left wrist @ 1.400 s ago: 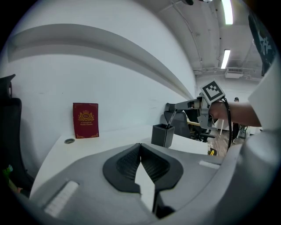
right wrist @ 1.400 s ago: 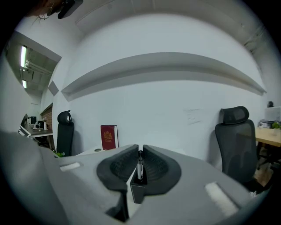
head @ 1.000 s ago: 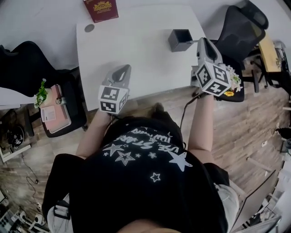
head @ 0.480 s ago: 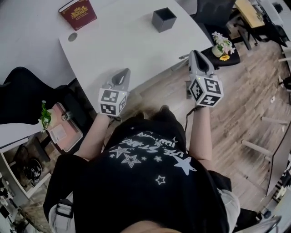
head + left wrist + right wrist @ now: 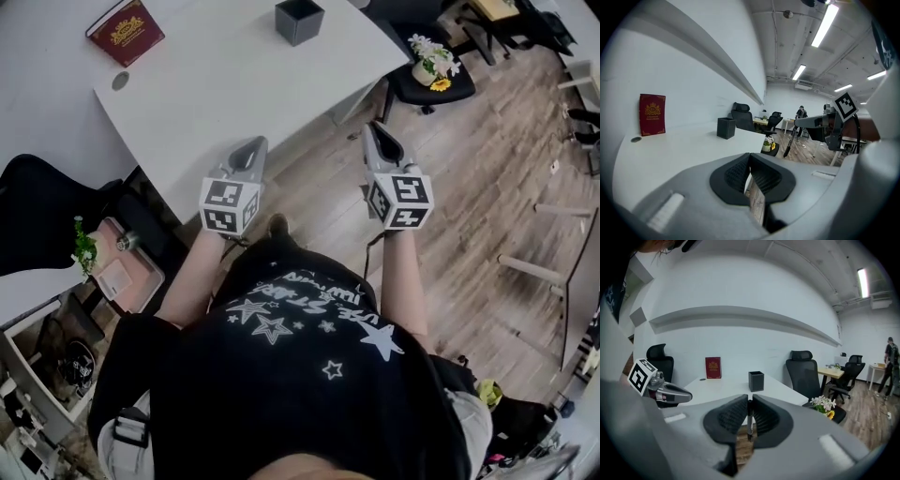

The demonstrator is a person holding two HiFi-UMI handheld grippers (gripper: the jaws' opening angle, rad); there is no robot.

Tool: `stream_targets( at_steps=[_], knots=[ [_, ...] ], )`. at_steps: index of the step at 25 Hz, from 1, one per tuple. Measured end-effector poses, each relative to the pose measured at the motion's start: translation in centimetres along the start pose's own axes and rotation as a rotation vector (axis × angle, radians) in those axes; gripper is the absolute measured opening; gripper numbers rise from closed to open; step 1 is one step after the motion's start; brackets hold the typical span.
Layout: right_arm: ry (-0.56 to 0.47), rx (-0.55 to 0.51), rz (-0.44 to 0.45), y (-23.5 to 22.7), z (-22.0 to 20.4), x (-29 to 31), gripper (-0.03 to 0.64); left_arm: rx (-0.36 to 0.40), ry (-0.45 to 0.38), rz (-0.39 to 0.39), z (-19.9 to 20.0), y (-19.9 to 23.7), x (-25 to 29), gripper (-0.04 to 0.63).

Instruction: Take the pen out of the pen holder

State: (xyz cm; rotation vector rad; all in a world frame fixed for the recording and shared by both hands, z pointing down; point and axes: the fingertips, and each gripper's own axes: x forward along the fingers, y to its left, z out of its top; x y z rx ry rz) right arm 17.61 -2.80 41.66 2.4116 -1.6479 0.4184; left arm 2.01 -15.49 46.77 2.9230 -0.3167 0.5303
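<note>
The black square pen holder (image 5: 299,19) stands near the far edge of the white table (image 5: 216,84); it also shows as the pen holder (image 5: 756,381) beyond my right jaws. My right gripper (image 5: 373,127) is off the table, over the wooden floor, shut on a thin dark pen (image 5: 749,420) that hangs down between its pads. From the left gripper view the pen (image 5: 790,143) dangles below the right gripper (image 5: 801,123). My left gripper (image 5: 251,146) hovers at the table's near edge, its jaws closed together with nothing in them.
A red book (image 5: 125,31) and a round cable grommet (image 5: 120,81) lie at the table's far left. A black chair (image 5: 427,84) carrying a pot of flowers (image 5: 431,58) stands to the right. Another black chair (image 5: 37,211) and a pink item (image 5: 117,272) are at the left.
Both grippers have drawn back from the table toward the body. The right one, still gripping the pen, moved away from the pen holder to above the floor.
</note>
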Motion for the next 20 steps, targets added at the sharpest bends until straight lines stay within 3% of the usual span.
stream_targets(
  at_steps=[9,20],
  knots=[
    [0.014,0.063,-0.033,-1.8,-4.4,-8.9,0.032,0.048,0.039,-0.072,-1.8,-9.4,-1.4,0.011],
    [-0.031,0.069,-0.045,-1.3,-6.8,-19.3,0.032,0.102,-0.008,-0.066,-2.2,-17.5,-7.6,0.011]
  ],
)
